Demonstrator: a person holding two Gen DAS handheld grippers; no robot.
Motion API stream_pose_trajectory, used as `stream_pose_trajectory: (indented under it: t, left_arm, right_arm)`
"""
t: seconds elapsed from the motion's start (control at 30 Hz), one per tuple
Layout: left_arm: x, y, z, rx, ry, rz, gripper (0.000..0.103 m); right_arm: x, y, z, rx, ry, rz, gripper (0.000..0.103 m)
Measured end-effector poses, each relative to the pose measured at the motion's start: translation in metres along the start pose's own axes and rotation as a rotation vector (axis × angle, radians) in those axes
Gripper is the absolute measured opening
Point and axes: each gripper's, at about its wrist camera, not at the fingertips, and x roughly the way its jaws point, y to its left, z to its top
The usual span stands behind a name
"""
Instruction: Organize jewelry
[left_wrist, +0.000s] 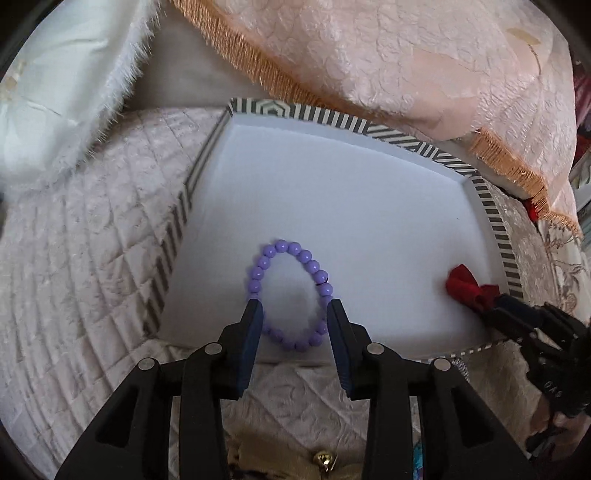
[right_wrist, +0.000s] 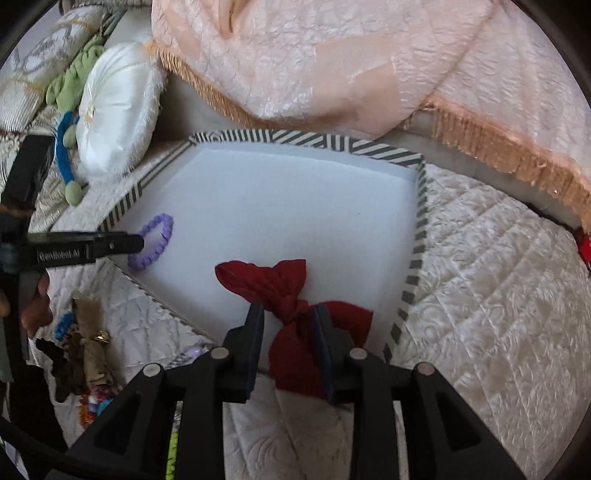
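Lying inside a striped-rimmed tray on a quilted bedspread, a purple bead bracelet is sitting between the left gripper, whose fingers are spread wide beside it. The right gripper is closing its narrowed fingers on a red fabric scrunchie near the tray's right corner.

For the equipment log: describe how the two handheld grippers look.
Both the left gripper and the right gripper are matte black plastic with triangular cut-outs, silver round pivot pins and dark blue pads on the jaws. The left one carries white lettering along its side.
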Motion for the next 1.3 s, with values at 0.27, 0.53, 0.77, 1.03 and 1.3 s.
stream_pose_trajectory:
  t: [0.27, 0.53, 0.77, 1.03, 1.3]
  left_arm:
    - [-0.050, -0.015, -0.017, 0.055, -0.139, 0.142, 0.025]
    - [-0.097, -0.029, -0.045, 0.057, -0.258, 0.189, 0.025]
    - [-0.122, -0.037, -0.083, 0.046, -0.308, 0.214, 0.025]
    - [-0.143, -0.043, -0.113, 0.030, -0.353, 0.251, 0.025]
    - [-0.157, -0.040, -0.130, 0.020, -0.381, 0.267, 0.026]
  right_arm:
    - [-0.038, 0.014, 0.003, 0.024, -0.090, -0.006, 0.050]
    - [-0.096, 0.043, -0.026, 0.003, -0.163, -0.044, 0.057]
    - [-0.135, 0.054, -0.062, 0.023, -0.204, -0.076, 0.060]
    - [-0.160, 0.065, -0.081, 0.039, -0.235, -0.102, 0.065]
    - [-0.165, 0.081, -0.085, 0.023, -0.232, -0.082, 0.065]
